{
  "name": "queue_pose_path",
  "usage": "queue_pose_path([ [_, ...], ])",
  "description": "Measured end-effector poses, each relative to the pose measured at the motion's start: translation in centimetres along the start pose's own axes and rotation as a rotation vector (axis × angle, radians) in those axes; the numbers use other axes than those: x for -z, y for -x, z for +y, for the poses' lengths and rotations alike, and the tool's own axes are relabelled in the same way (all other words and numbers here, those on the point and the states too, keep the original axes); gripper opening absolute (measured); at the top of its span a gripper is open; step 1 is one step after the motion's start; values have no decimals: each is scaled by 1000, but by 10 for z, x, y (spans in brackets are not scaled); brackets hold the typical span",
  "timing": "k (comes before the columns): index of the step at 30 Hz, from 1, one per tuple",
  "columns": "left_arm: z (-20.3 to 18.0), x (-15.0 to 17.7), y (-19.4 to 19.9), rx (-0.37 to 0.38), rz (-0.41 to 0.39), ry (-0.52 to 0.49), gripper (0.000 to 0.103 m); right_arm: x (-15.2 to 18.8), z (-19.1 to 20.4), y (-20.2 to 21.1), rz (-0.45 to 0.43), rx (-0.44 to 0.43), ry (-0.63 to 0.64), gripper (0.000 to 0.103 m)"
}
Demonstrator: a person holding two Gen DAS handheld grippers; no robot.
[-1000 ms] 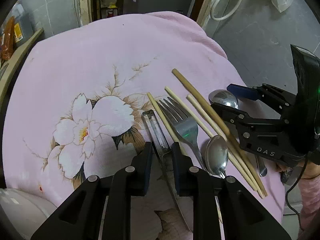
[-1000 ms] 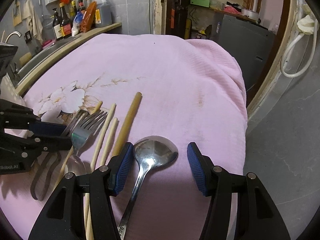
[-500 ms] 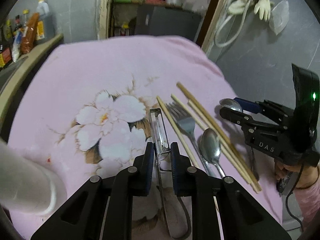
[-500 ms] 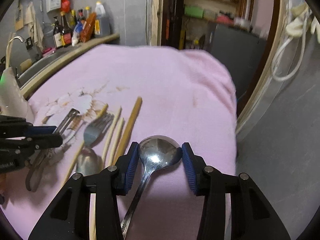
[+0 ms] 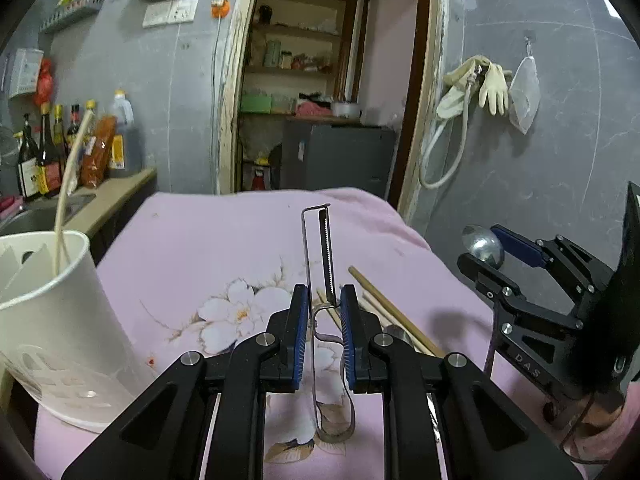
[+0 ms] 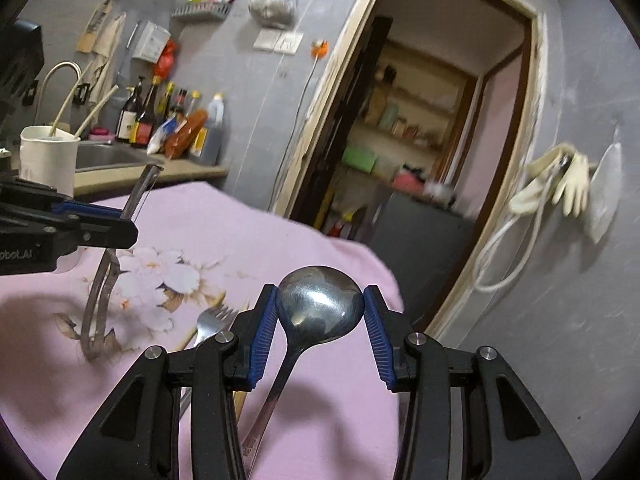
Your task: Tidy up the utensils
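The left gripper (image 5: 324,332) pinches a metal peeler (image 5: 322,256) upright above the pink cloth (image 5: 224,240). The right gripper (image 6: 320,332) clamps a large spoon (image 6: 320,304) by its bowl — fork (image 6: 210,322) and chopsticks (image 5: 394,312) lie below.

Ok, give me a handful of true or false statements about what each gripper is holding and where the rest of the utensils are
1. The left gripper is shut on a peeler raised off the pink cloth. True.
2. The right gripper is open and holds nothing. False: it is shut on the bowl of a large spoon, handle hanging down.
3. The white utensil holder stands to the left of the left gripper. True.
4. The utensil holder has nothing in it. False: chopsticks stick out of it.
5. A fork lies on the cloth. True.
6. Every chopstick is already in the holder. False: loose chopsticks lie on the cloth.
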State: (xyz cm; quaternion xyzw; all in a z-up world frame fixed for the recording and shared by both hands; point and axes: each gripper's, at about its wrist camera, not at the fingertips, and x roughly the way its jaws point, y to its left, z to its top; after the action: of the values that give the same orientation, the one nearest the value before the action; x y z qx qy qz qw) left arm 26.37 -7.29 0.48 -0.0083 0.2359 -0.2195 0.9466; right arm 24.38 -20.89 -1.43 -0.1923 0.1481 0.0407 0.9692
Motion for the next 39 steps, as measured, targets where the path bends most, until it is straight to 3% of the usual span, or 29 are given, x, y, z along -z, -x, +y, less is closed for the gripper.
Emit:
queue_pose_path([
  [26,2,3,27,-39,-159,-26,13,-6,11,38,-222,151,-12,41],
  [39,14,-15,62,-58,-301,18,13,-42,18,66,-349,144,-80,41],
])
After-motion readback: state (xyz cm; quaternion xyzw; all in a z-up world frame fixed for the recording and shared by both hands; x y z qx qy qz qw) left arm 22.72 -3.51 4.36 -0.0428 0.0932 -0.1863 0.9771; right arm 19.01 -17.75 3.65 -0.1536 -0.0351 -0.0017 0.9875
